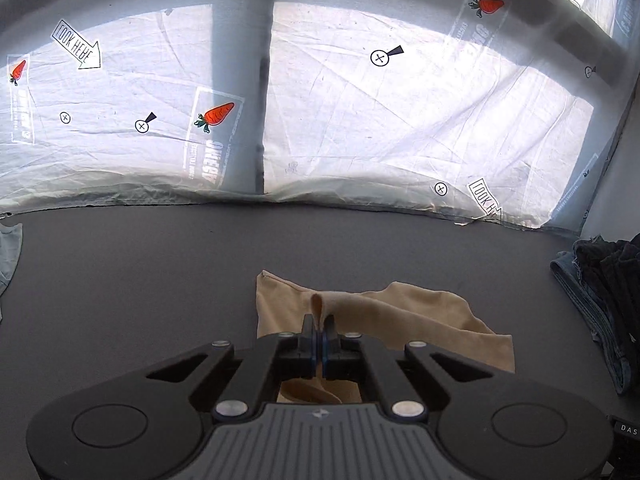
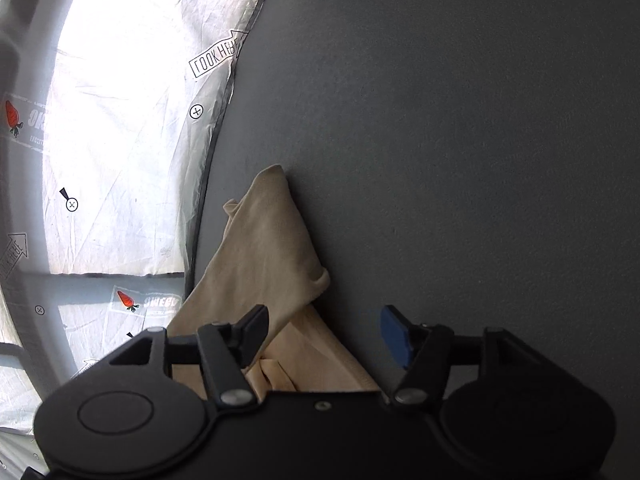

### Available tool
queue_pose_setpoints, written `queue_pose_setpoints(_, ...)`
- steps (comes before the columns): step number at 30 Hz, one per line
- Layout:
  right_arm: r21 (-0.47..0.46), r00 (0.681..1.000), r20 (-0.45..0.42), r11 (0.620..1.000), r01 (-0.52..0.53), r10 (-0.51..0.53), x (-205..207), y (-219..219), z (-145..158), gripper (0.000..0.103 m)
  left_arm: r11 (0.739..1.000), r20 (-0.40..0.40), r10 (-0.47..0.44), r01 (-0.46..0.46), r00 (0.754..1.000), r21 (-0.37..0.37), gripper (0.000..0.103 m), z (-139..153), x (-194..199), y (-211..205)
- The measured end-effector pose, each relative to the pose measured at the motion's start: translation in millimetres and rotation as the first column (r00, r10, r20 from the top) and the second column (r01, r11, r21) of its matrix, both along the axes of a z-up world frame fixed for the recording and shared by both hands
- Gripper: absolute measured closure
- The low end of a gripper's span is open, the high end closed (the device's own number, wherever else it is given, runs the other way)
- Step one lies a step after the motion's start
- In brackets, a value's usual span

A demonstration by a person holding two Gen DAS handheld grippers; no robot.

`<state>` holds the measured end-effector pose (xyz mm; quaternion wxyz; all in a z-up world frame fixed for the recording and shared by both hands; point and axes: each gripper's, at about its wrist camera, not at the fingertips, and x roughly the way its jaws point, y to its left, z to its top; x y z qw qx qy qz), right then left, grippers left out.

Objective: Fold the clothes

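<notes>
A beige garment [image 1: 404, 320] is seen lying crumpled on a dark grey surface [image 1: 160, 272], near its edge, with a small pinch of the fabric clamped between the closed fingers of the left tongs [image 1: 319, 326] and a loop of cloth standing up just beyond the tips. In the right wrist view the same beige garment [image 2: 268, 248] is shown as a folded, peaked shape, with the right tongs [image 2: 324, 336] spread wide above it; the left-hand black finger [image 2: 252, 330] is placed over the cloth, while the finger with the blue pad [image 2: 394, 336] is held over the bare surface [image 2: 460, 140], and whether either finger touches anything cannot be told. Only in the left wrist view are a stack of dark denim clothes [image 1: 600, 300] at the right edge of the surface and a pale bluish garment [image 1: 10, 256] at its left edge shown. A white plastic sheet [image 1: 400, 128] printed with carrots, arrows and crossed circles is visible beyond the surface in both views, brightly backlit in the right wrist view [image 2: 120, 120].
</notes>
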<state>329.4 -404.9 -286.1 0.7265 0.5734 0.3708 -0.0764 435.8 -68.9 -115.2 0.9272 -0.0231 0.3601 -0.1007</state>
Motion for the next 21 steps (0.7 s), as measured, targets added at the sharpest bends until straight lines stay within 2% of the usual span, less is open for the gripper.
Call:
queue_pose_setpoints(5,-0.201,0.992,-0.040,0.972,-0.121,0.116,-6.8,37.9,14.7,0.039,0.997,-0.012,0.055,-0.055,0.998,-0.059,0.101,13.2,3.8,41.5)
queue_pose_setpoints(8,-0.323,0.979,-0.090,0.925,-0.202,0.182,-7.4,64.8,18.7,0.039,0.995,-0.027,0.059,-0.061,0.998,-0.076,0.101,16.2,3.8,59.5)
queue_pose_setpoints(14,-0.484,0.953,-0.158,0.821,-0.302,0.257,-17.9,105.1,21.4,0.042,0.991,-0.039,0.049,-0.054,0.998,-0.124,0.101,20.5,9.2,84.6)
queue_pose_setpoints(16,-0.534,0.950,-0.201,0.786,-0.312,0.241,-19.2,112.0,18.4,0.054,0.989,-0.033,0.048,-0.052,0.998,-0.138,0.101,23.0,14.1,89.8)
queue_pose_setpoints(17,-0.548,0.951,-0.211,0.779,-0.305,0.224,-20.1,112.8,17.7,0.064,0.989,-0.026,0.046,-0.049,0.999,-0.140,0.101,25.6,17.6,92.4)
queue_pose_setpoints(18,-0.552,0.955,-0.207,0.781,-0.293,0.213,-21.3,111.9,18.0,0.077,0.989,-0.018,0.044,-0.046,0.999,-0.138,0.101,28.2,20.4,94.3)
queue_pose_setpoints(19,-0.551,0.959,-0.201,0.786,-0.281,0.201,-22.7,110.7,18.3,0.085,0.990,-0.007,0.042,-0.043,0.999,-0.137,0.101,31.5,23.4,96.8)
queue_pose_setpoints(21,-0.528,0.967,-0.188,0.812,-0.249,0.174,-26.0,106.6,18.2,0.091,0.988,0.015,0.042,-0.039,0.999,-0.148,0.101,40.3,28.9,103.7)
